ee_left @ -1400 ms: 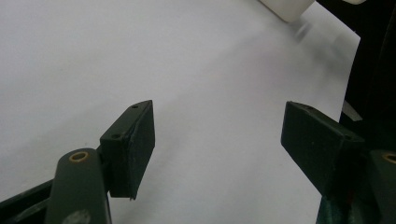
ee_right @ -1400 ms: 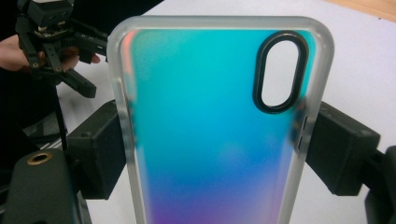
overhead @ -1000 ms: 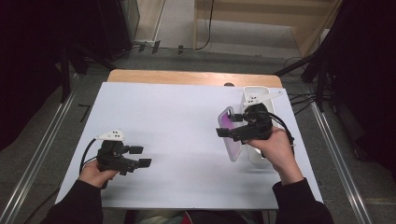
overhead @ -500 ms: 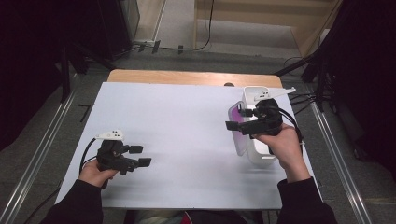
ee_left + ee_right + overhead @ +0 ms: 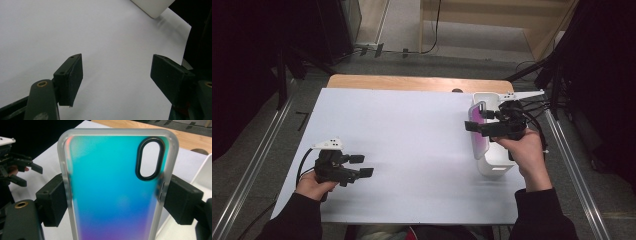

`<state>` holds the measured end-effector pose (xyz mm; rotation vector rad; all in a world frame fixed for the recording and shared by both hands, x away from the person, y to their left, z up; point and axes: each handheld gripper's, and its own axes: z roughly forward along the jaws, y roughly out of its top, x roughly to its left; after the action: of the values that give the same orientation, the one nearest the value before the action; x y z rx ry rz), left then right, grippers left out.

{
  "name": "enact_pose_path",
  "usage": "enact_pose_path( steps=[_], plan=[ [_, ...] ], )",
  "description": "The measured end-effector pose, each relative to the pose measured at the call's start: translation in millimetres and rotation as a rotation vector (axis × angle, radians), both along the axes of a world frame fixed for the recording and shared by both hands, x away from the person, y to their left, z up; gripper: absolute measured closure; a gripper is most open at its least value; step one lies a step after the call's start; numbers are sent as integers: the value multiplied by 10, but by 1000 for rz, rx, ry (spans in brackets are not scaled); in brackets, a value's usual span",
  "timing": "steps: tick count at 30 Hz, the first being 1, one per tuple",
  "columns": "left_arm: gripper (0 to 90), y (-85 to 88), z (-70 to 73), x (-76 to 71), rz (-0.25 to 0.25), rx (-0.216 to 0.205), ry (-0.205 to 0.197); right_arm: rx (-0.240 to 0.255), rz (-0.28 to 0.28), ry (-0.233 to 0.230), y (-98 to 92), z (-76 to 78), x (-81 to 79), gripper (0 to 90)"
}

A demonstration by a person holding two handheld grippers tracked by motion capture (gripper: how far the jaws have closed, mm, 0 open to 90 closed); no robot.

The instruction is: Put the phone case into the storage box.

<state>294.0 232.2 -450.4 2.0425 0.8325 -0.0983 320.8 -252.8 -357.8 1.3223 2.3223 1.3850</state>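
Nearby, a white tray (image 5: 494,165) (partly hidden) flanks the gripped phone case (image 5: 117,187).

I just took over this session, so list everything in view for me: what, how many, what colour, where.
phone case: one, clear-rimmed with a blue-to-purple sheen and a black-ringed camera cutout, held upright at the table's right, above the bin's left edge
bin: one, white, right edge of the table
table sheet: one, white, covering the table
wooden tabletop: one strip, tan, showing at the far edge
left gripper: one, black, near left of the table, fingers apart with nothing between them
right gripper: one, black, fingers pressed on the case's two long sides
hands: two, dark sleeves, entering from the near edge
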Motion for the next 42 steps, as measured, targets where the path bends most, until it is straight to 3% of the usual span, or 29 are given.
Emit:
enact_pose_path(
  steps=[7,13,32,42],
  plan=[
    [256,-15,-13,3,-7,12,8,-8,-40,-2,-53,24,50,149],
    [256,-21,-22,8,-8,18,15,-12,-111,-14,-117,60,112,149],
    [256,-24,-28,7,1,14,15,-20,-270,-6,-280,38,379,149],
    [256,-31,-33,5,-2,11,16,-33,-344,-29,-321,92,535,149]
  ],
)
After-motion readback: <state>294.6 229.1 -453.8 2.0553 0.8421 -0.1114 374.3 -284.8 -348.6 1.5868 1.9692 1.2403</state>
